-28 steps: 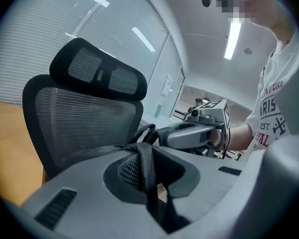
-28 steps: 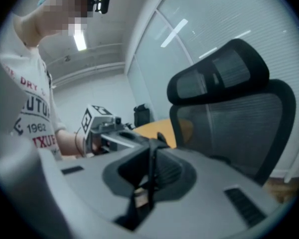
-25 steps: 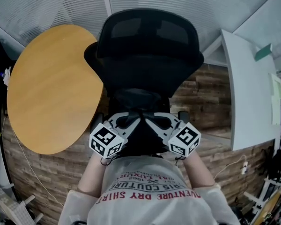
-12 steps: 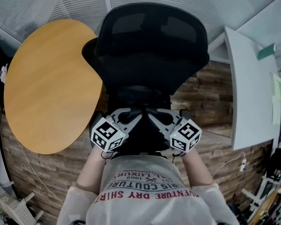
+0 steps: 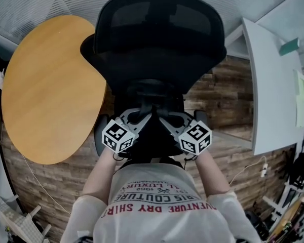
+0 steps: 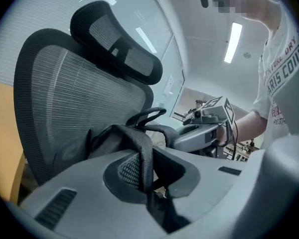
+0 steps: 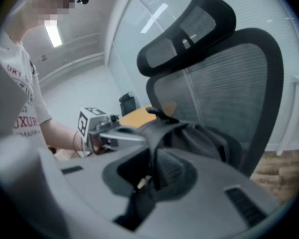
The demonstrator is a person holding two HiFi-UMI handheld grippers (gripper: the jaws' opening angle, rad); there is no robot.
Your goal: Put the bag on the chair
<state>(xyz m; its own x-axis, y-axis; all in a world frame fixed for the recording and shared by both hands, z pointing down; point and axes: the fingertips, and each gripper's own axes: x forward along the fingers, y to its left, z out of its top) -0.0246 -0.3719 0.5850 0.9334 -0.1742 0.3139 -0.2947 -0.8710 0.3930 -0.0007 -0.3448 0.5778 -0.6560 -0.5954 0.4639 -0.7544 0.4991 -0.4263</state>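
A black mesh office chair (image 5: 157, 39) with a headrest stands straight ahead. A black bag (image 5: 151, 138) hangs between my two grippers, low in front of the chair's back; the seat is hidden beneath it. My left gripper (image 5: 141, 117) is shut on one padded mesh strap (image 6: 139, 163) of the bag. My right gripper (image 5: 163, 119) is shut on the other strap (image 7: 157, 166). In the left gripper view the bag's body (image 6: 112, 136) and top handle (image 6: 149, 116) lie against the chair back (image 6: 65, 93). The right gripper view shows the bag (image 7: 199, 138) before the chair back (image 7: 234, 88).
A round wooden table (image 5: 45, 85) stands close on the chair's left. A white desk (image 5: 273, 85) runs along the right. Wood floor (image 5: 220, 100) shows between them, with cables and a power strip (image 5: 263, 178) at the lower right. A glass wall with blinds (image 5: 50, 4) is behind the chair.
Both grippers, with the bag, have moved forward toward the chair, which now fills more of the head view. Their grip on the straps is unchanged.
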